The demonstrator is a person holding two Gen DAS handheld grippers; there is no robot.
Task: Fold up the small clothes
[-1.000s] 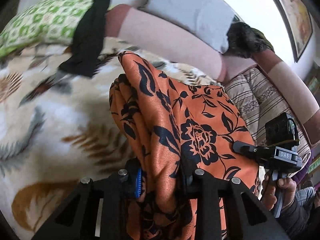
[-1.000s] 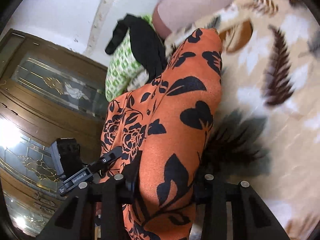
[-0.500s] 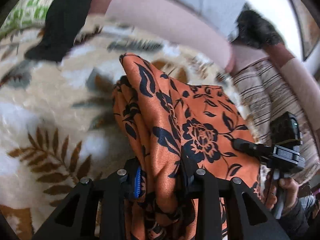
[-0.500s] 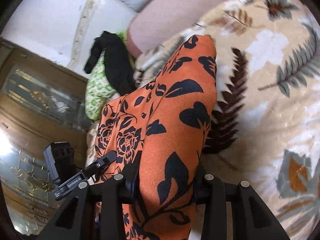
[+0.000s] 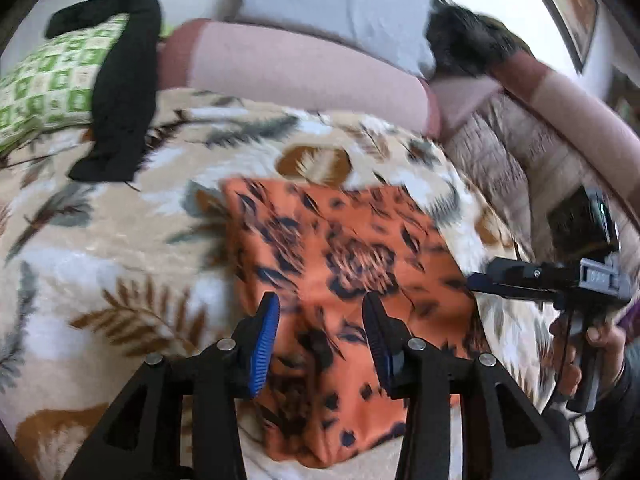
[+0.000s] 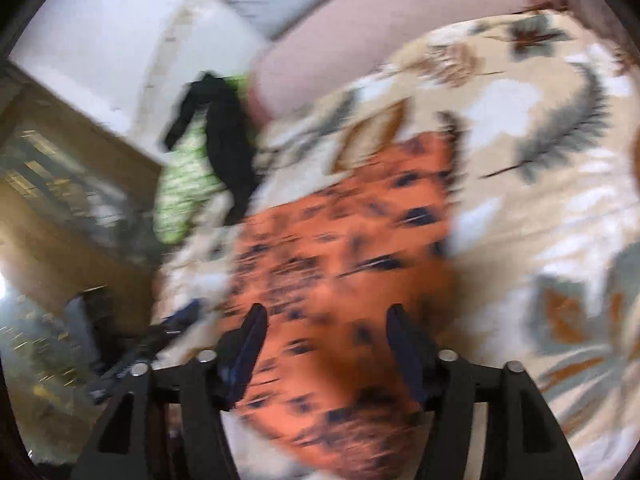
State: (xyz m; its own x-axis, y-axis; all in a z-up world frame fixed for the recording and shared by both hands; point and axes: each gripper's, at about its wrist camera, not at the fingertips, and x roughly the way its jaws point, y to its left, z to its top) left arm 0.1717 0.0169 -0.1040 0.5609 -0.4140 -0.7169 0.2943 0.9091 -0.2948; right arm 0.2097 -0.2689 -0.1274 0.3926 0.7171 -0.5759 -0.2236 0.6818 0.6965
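An orange cloth with a black flower print [image 5: 340, 264] lies folded flat on the leaf-patterned blanket [image 5: 100, 248]. My left gripper [image 5: 320, 312] hovers over its near part, jaws opening, pads clear of the fabric. The right gripper [image 5: 480, 280] shows at the cloth's right edge, held by a hand [image 5: 588, 344]. In the blurred right wrist view the same cloth [image 6: 352, 248] lies beneath my right gripper [image 6: 324, 324], whose jaws are opening with nothing pressed between them. The left gripper [image 6: 176, 320] appears as a dark blur at the cloth's left edge.
A black garment [image 5: 124, 80] drapes over a green-and-white checked pillow [image 5: 52, 84] at the far left. A pink bolster [image 5: 304, 76] and grey pillow [image 5: 340, 4] line the back. A striped cushion [image 5: 500, 168] lies at the right. A wooden glass-panelled door [image 6: 52, 200] stands beyond the bed.
Both grippers have let go of the orange cloth. It hung bunched between their jaws before and now lies flat on the blanket. Both grippers have drawn back over it.
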